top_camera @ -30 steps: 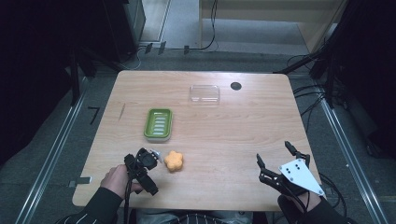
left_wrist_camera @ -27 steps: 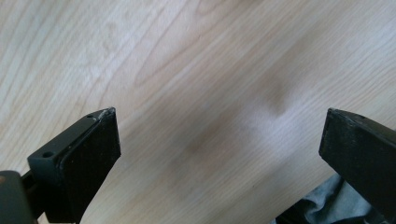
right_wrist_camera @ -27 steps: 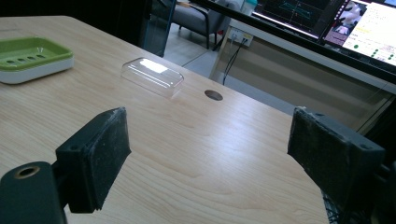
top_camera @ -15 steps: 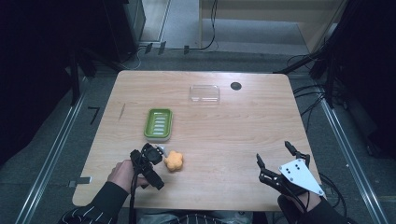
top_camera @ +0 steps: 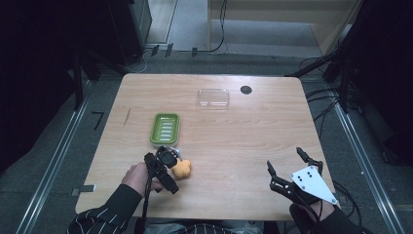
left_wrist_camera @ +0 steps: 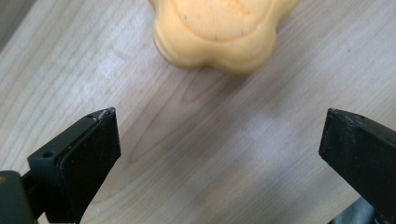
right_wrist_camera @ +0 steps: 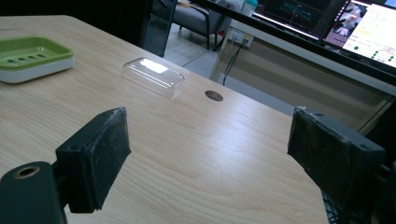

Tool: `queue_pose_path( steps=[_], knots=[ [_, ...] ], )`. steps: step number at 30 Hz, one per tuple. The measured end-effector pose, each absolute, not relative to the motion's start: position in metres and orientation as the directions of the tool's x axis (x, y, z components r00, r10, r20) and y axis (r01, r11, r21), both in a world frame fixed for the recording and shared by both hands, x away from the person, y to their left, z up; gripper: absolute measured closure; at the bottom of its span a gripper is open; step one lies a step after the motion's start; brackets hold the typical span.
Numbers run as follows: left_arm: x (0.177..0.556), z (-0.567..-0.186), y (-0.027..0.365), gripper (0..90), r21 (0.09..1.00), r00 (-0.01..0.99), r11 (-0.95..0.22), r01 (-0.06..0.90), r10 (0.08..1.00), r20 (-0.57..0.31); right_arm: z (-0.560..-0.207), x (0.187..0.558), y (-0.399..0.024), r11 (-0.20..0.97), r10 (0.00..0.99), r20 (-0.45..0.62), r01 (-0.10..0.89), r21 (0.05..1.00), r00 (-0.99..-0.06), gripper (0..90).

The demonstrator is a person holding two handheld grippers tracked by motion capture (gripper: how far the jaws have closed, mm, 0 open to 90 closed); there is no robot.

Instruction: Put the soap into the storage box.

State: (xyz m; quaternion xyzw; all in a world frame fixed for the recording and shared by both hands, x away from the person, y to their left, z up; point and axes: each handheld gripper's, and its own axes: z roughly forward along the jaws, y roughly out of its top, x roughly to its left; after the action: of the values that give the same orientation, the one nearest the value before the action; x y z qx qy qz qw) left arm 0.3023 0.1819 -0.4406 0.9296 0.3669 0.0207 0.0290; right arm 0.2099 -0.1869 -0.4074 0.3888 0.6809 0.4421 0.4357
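Note:
An orange lobed soap [top_camera: 183,169] lies on the wooden table [top_camera: 234,136] near the front left. My left gripper [top_camera: 170,158] hovers just left of it, tilted down at the table. In the left gripper view the soap [left_wrist_camera: 224,32] sits a little beyond the open jaws, and only bare wood lies between them at my left gripper [left_wrist_camera: 219,140]. My right gripper [top_camera: 283,160] stands open over the front right of the table with nothing in it. In its own view my right gripper [right_wrist_camera: 210,149] has wide-set jaws.
A green soap dish [top_camera: 165,129] on a white base sits just behind the soap, also seen at the left as the dish [right_wrist_camera: 32,56]. A clear plastic lid [top_camera: 213,97] and a dark round hole [top_camera: 246,89] lie near the far edge. Monitors stand beyond the table.
My left gripper has moved forward and to the right, closing in on the orange soap. The right gripper and the other things have stayed put.

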Motion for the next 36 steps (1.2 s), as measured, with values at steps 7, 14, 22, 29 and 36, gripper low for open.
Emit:
queue_pose_path(
  steps=[7, 14, 22, 29, 36],
  knots=[
    [0.310, -0.443, 0.172, 0.0, 0.068, 0.740, -0.739, 0.670, 0.673, 0.016, -0.407, 0.209, -0.188, 0.301, 0.917, -0.245, 0.144, 0.943, -0.315, 13.4],
    [0.317, -0.443, 0.166, 0.0, 0.077, 0.750, -0.748, 0.659, 0.661, 0.011, -0.407, 0.209, -0.188, 0.303, 0.915, -0.247, 0.141, 0.942, -0.318, 13.4],
    [0.327, -0.445, 0.161, 0.1, 0.065, 0.759, -0.758, 0.649, 0.651, 0.006, -0.407, 0.209, -0.188, 0.302, 0.917, -0.246, 0.141, 0.943, -0.315, 13.4],
    [0.330, -0.448, 0.154, 12.6, 0.068, 0.775, -0.774, 0.629, 0.631, 0.015, -0.407, 0.209, -0.189, 0.301, 0.916, -0.246, 0.140, 0.943, -0.317, 13.4],
    [0.334, -0.450, 0.155, 18.4, 0.062, 0.773, -0.773, 0.631, 0.633, 0.034, -0.407, 0.209, -0.189, 0.301, 0.916, -0.245, 0.141, 0.943, -0.317, 13.4]
  ],
)
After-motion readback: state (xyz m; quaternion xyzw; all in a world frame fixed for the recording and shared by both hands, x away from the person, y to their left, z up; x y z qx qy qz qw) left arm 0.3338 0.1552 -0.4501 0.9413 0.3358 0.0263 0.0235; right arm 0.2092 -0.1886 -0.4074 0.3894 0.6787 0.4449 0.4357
